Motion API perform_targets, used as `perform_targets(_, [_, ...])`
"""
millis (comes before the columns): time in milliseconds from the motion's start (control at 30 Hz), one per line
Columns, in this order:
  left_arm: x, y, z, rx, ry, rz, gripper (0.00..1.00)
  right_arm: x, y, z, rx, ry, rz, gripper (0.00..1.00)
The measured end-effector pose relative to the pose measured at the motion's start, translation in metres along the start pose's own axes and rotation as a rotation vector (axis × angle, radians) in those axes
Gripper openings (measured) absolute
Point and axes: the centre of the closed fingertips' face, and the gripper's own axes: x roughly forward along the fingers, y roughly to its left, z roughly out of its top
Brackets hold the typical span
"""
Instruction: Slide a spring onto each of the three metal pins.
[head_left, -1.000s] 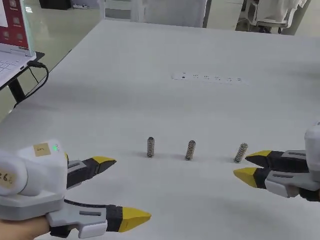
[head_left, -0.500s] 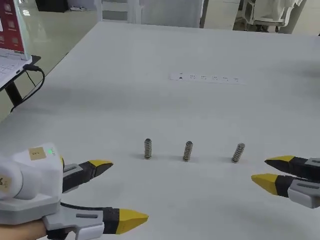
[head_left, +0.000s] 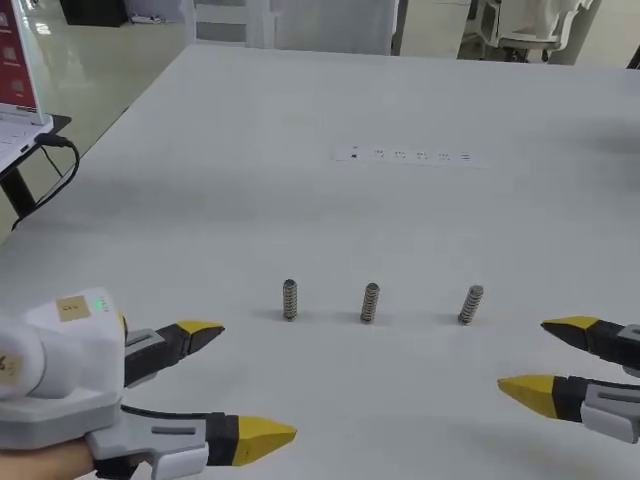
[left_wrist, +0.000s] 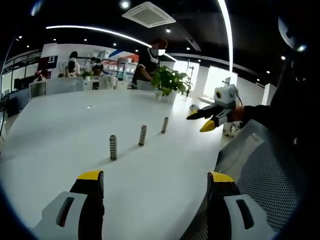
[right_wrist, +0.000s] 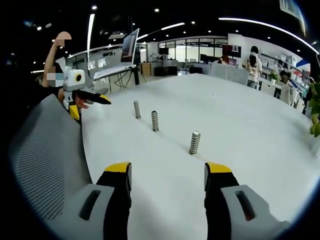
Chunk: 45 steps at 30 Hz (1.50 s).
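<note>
Head view.
- Left gripper (head_left: 233, 382): I am holding it low at the near left over the worktop (head_left: 300, 200). Its yellow-tipped fingers (head_left: 262, 434) are standing wide apart and gripping nothing.
- Right gripper (head_left: 543, 356): I am holding it at the near right, fingers spread wide and empty, tips pointing left toward the row.
- Left spring (head_left: 289, 299), middle spring (head_left: 370, 302), right spring (head_left: 471, 304): they are standing in a left-to-right row between my two grippers and apart from both. Each long axis is running vertically. The right one is leaning slightly, its top tipping right.
- Socket strip (head_left: 408, 155): lying flush in the worktop, well beyond the row.
- Laptop (head_left: 14, 90) and cable (head_left: 55, 160): sitting off the far left edge.

Left gripper view.
- My own fingers (left_wrist: 91, 177) are rising far apart with bare worktop between them.
- The row is running away diagonally, with the left spring (left_wrist: 113, 147) nearest, then the middle spring (left_wrist: 143, 135) and the right spring (left_wrist: 165, 125). All are standing upright.
- The right gripper (left_wrist: 200, 121) is hanging open past the far end.
- Plant (left_wrist: 170, 80): sitting behind.

Right gripper view.
- My fingers (right_wrist: 218, 170) are gaping wide and carrying nothing.
- The right spring (right_wrist: 194, 142) is standing nearest, then the middle spring (right_wrist: 154, 120) and the left spring (right_wrist: 136, 109).
- The left gripper (right_wrist: 90, 106) is hovering open beyond them.
</note>
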Motion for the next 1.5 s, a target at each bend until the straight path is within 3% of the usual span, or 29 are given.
perform_targets(233, [-0.0003, 0.0014, 0.0008, -0.003, -0.003, 0.009, 0.83, 0.0037, 0.0029, -0.0012, 0.014, -0.017, 0.01, 0.76])
perform_targets(533, [-0.0004, 0.0026, 0.0009, -0.005, -0.005, 0.017, 0.84, 0.0064, 0.0059, -0.0054, 0.027, -0.018, 0.018, 0.84])
perform_targets(1500, [0.0006, 0.0021, 0.0012, -0.01, -0.014, 0.022, 0.85, 0.0073, 0.007, -0.0015, 0.035, -0.03, 0.014, 0.85])
